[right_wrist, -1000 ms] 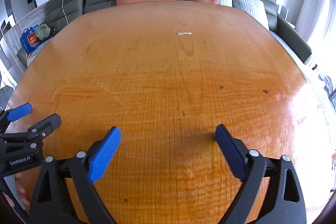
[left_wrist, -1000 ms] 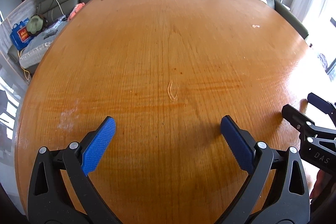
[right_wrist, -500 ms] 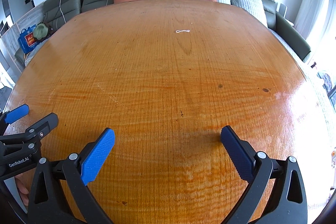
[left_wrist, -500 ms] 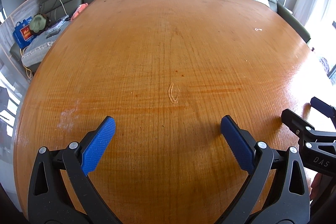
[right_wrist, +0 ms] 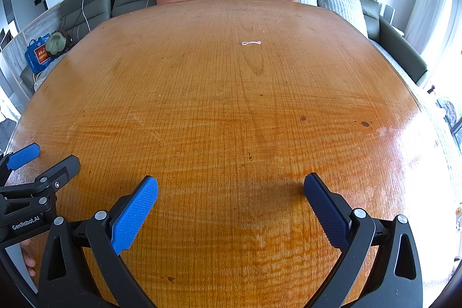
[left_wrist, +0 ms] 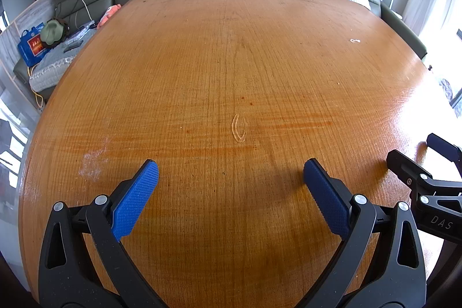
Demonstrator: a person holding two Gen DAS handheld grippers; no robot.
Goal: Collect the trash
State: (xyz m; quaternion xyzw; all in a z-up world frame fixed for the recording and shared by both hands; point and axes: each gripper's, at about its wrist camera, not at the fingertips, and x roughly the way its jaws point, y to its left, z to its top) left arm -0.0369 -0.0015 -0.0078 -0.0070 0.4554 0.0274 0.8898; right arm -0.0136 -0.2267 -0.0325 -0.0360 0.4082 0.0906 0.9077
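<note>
Not much changes from a second ago, we just drift back a touch, both the left gripper and right gripper hover with jaws wide apart and empty, while the small white twisted scrap lies far across the glossy orange-brown wooden tabletop, well out of reach.

Black tool frames, blue ribbed pads, silver screws.
</note>
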